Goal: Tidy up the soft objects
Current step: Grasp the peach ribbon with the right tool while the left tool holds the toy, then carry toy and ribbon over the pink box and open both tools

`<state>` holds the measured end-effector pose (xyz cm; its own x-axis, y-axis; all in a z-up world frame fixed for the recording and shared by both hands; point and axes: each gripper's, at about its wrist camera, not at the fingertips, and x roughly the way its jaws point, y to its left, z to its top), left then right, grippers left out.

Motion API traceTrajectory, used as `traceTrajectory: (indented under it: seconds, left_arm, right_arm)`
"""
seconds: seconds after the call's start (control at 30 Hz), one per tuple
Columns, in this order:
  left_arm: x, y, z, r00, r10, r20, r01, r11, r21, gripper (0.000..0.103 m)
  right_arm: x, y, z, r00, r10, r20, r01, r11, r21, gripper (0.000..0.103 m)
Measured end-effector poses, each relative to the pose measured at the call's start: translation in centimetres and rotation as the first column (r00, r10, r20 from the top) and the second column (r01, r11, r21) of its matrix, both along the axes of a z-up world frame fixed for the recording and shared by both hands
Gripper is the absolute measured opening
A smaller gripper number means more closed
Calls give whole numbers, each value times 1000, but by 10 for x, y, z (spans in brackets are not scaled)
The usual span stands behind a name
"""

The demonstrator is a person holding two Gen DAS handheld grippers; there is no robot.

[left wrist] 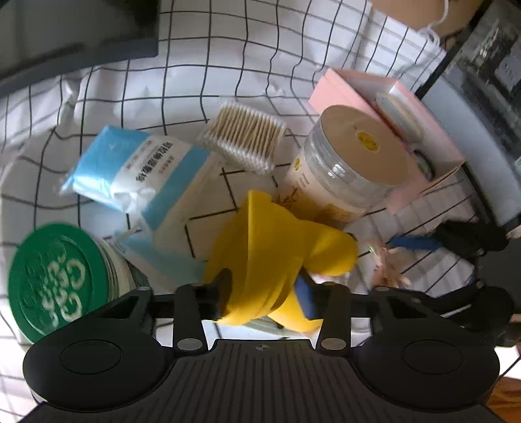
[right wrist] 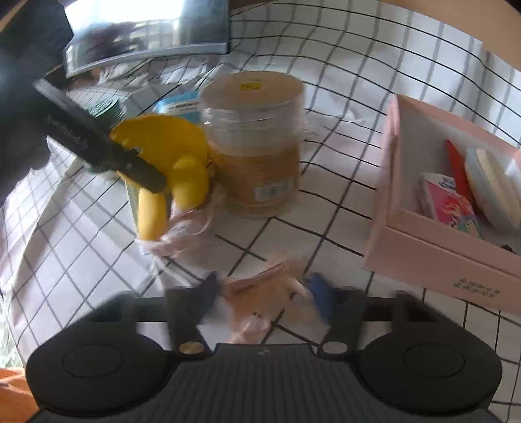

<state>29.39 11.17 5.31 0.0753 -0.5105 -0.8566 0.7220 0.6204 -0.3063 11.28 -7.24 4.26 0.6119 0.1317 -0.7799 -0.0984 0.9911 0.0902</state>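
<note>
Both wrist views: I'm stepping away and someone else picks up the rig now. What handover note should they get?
Left tool: shut on the yellow glove, lifted beside the jar.
Right tool: around a crinkly clear packet; blur hides whether it grips.
Done: pink box already holds a few items.
Left on the checked cloth: blue tissue pack, cotton swabs, green-lid tub, jar.
Next, probably: glove and packet into the box.

Looks like a home. Worktop under a grid-check cloth holds toiletries: cotton swabs, tissue pack, pink keepsake box. Monitor upper left.
</note>
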Motion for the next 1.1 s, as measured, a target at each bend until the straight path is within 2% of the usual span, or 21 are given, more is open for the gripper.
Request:
traceTrajectory:
  seconds: [0.03, 0.07, 0.17, 0.3, 0.4, 0.57, 0.7, 0.83, 0.93, 1.1]
  left_arm:
    - [-1, 3, 1, 1000, 9, -18, -9, 1000, -29, 22]
    - [-3, 4, 4, 1000, 16, -20, -16, 999, -38, 22]
    - [-21, 3, 21, 998, 0, 65, 1, 1000, -24, 21]
    - [-39, 9, 60, 988, 2, 152, 10, 997, -75, 20]
    - [-45, 9, 99, 975, 7, 223, 19, 993, -114, 20]
    - [-44, 7, 172, 936, 60, 346, 8, 981, -194, 20]
    - [-30, -5, 209, 930, 143, 338, -48, 961, -272, 20]
    - [-27, -23, 231, 917, 196, 347, -78, 942, -326, 20]
    - [-33, -46, 235, 924, 194, 331, -65, 930, -363, 20]
    - [-39, -104, 226, 949, 124, 288, -7, 927, -375, 20]
  right_arm:
    - [1, 2, 2, 1000, 15, -7, -15, 1000, -9, 42]
    - [1, 3, 4, 999, 28, -17, -28, 1000, -5, 29]
    - [1, 3, 16, 998, 53, -19, -53, 999, -5, 29]
    - [-6, -2, 50, 997, 79, 25, -80, 997, 2, 28]
    - [-12, -9, 88, 990, 105, 98, -103, 994, -19, 28]
    - [-23, -25, 158, 960, 130, 247, -121, 991, -53, 28]
    - [-31, -50, 200, 933, 110, 344, -94, 994, -62, 28]
    - [-41, -82, 221, 909, 61, 412, -33, 997, -74, 29]
    - [-51, -108, 221, 899, 18, 437, 18, 997, -77, 29]
    - [-61, -145, 202, 902, -64, 427, 104, 992, -71, 29]
